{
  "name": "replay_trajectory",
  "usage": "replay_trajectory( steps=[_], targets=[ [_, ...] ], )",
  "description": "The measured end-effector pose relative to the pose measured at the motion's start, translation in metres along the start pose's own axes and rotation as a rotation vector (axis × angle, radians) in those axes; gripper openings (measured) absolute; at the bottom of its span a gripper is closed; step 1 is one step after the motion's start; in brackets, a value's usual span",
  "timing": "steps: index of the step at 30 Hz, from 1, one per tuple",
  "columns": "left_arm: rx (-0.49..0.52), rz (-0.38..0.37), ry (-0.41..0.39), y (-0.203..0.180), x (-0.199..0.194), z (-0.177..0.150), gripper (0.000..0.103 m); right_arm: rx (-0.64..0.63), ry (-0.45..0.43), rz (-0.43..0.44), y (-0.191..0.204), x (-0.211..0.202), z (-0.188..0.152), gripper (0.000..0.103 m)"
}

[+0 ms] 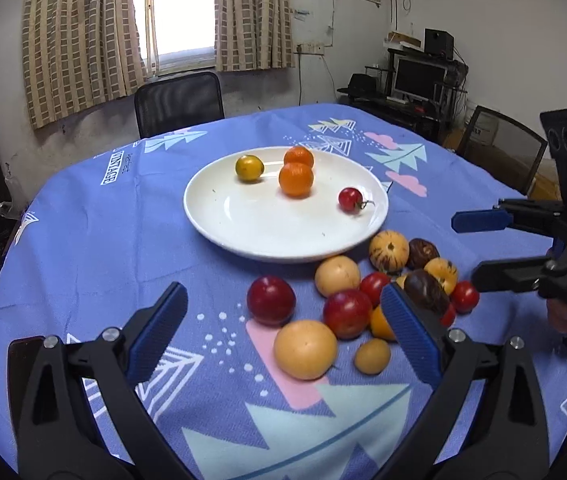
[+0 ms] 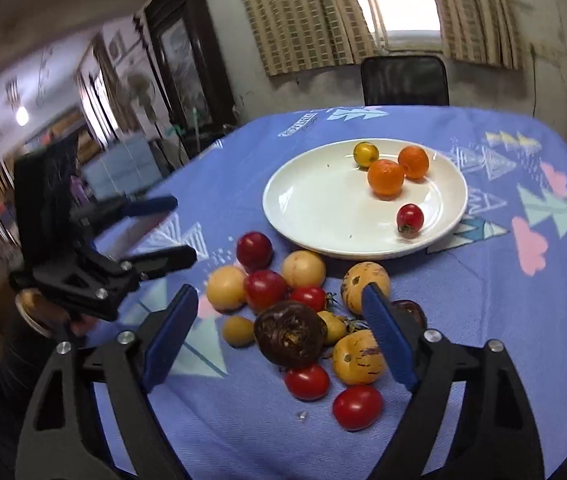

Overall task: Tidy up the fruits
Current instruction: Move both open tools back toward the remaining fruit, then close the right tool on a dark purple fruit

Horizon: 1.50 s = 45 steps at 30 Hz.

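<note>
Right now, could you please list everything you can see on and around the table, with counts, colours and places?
Plate: one, white, centre of the table.
Oranges: two, orange, side by side on the plate.
Yellow-green citrus: one, on the plate's far side.
Cherry tomato: one, red, on the plate.
Loose fruit pile: over a dozen, red, tan-yellow, striped yellow and dark brown, on the cloth in front of the plate; exact count unclear.
Tablecloth: one, blue with tree and cloud prints.
Chairs: two, black, at the far side and beside the table.
Curtains: checked beige, at the window.
Left gripper: open, empty, over the pile.
Right gripper: open, empty, over the pile.
</note>
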<state>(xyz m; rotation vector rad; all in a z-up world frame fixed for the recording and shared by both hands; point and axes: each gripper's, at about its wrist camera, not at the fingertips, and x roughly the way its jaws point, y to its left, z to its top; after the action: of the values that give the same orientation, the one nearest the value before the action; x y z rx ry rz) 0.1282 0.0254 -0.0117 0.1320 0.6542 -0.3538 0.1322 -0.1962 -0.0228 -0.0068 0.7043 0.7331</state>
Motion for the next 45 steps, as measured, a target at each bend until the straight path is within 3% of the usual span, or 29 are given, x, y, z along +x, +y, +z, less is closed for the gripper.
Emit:
replay_trajectory(
  steps=[3, 5, 7, 13, 20, 26, 30, 41, 45],
  targets=[
    [0.006, -0.019, 0.019, 0.002, 0.001, -0.007, 0.099, -0.104, 0.023, -0.053, 0.017, 0.011, -0.007, 0.071],
    [0.008, -0.030, 0.016, 0.004, -0.003, -0.011, 0.099, -0.107, 0.053, -0.038, 0.017, 0.019, -0.011, 0.059],
    [0.007, -0.032, 0.010, 0.006, -0.007, -0.014, 0.099, -0.085, 0.077, -0.035, 0.011, 0.026, -0.013, 0.055],
    [-0.077, -0.063, 0.018, 0.023, -0.009, -0.018, 0.099, -0.043, 0.134, -0.050, 0.003, 0.041, -0.019, 0.055],
    [-0.068, -0.067, 0.071, 0.020, 0.000, -0.020, 0.099, -0.041, 0.143, -0.059, 0.002, 0.044, -0.021, 0.050],
    [-0.060, -0.067, 0.130, 0.015, 0.018, -0.029, 0.098, 0.069, 0.118, -0.004, -0.015, 0.035, -0.016, 0.047],
    [-0.050, -0.092, 0.142, 0.011, 0.026, -0.032, 0.093, 0.092, 0.103, -0.014, -0.020, 0.030, -0.013, 0.045],
    [-0.006, -0.097, 0.171, -0.001, 0.034, -0.037, 0.089, -0.008, 0.156, -0.073, -0.007, 0.040, -0.018, 0.046],
    [-0.014, -0.096, 0.170, -0.002, 0.034, -0.037, 0.089, -0.021, 0.182, -0.047, -0.007, 0.042, -0.020, 0.047]
  ],
)
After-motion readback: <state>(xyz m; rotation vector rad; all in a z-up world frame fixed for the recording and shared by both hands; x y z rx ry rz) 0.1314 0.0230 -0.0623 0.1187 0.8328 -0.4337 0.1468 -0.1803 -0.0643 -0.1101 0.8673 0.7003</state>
